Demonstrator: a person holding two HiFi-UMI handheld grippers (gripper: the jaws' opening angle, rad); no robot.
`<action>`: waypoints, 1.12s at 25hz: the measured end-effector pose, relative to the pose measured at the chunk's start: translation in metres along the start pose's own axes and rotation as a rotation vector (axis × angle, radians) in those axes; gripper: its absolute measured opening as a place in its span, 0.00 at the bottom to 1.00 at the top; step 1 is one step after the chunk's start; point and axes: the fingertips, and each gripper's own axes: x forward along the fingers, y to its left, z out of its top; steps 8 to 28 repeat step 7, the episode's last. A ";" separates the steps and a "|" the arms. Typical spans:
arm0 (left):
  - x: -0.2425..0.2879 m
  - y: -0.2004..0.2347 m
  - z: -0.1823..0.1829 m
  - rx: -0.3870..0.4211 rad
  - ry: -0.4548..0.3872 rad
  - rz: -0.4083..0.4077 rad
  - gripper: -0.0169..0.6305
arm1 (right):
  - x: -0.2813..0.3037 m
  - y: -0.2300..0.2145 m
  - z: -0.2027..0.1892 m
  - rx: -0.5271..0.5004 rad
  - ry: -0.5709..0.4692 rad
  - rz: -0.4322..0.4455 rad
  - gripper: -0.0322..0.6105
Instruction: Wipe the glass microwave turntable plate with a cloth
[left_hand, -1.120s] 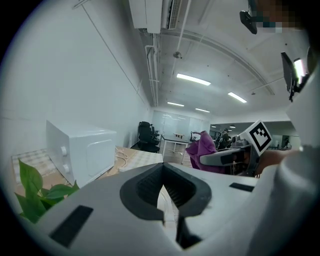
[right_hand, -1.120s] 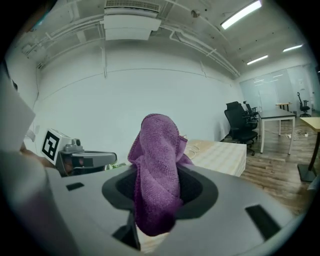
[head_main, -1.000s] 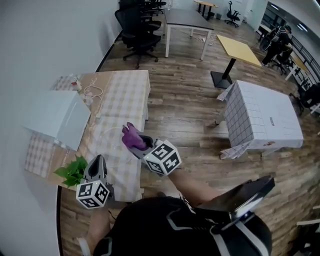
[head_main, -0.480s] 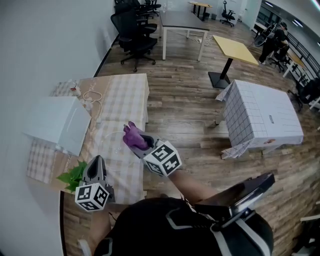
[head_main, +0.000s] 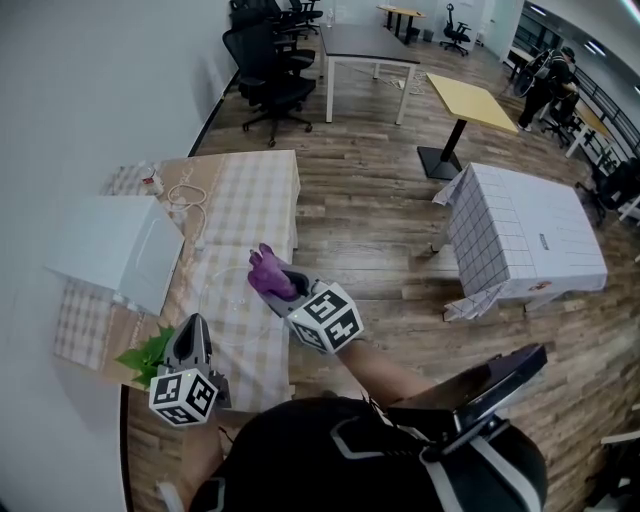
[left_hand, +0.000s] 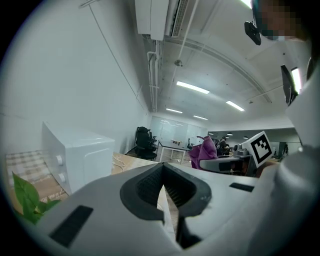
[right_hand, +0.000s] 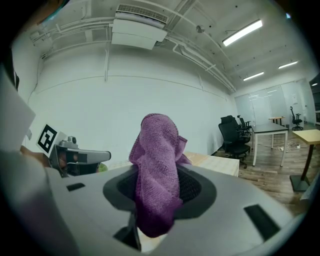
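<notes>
My right gripper (head_main: 276, 287) is shut on a purple cloth (head_main: 264, 271), which it holds above the checked table (head_main: 250, 190). In the right gripper view the cloth (right_hand: 157, 180) stands up between the jaws and drapes over them. The glass turntable plate (head_main: 222, 292) shows only as a faint round outline on the tablecloth, just left of the cloth. My left gripper (head_main: 195, 325) hovers near the table's front end; in the left gripper view it (left_hand: 163, 176) is shut with nothing in it. The right gripper (left_hand: 235, 161) with its cloth (left_hand: 204, 151) appears there too.
A white microwave (head_main: 118, 245) stands on the table's left side, with a green plant (head_main: 145, 350) in front of it. A coiled cable (head_main: 185, 190) and a small bottle (head_main: 152, 181) lie at the far end. Wooden floor, another covered table (head_main: 530, 240) and office chairs (head_main: 265, 70) are to the right and beyond.
Both grippers stay almost where they were. The head view has shifted slightly, and the purple cloth remains in the right gripper.
</notes>
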 end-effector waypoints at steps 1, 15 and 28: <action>0.000 0.001 0.000 0.000 -0.001 0.001 0.03 | 0.001 -0.001 0.001 -0.001 0.001 -0.002 0.30; 0.000 0.005 0.003 -0.001 -0.007 0.005 0.03 | 0.005 -0.001 0.001 0.003 0.003 -0.009 0.30; 0.000 0.005 0.003 -0.001 -0.007 0.005 0.03 | 0.005 -0.001 0.001 0.003 0.003 -0.009 0.30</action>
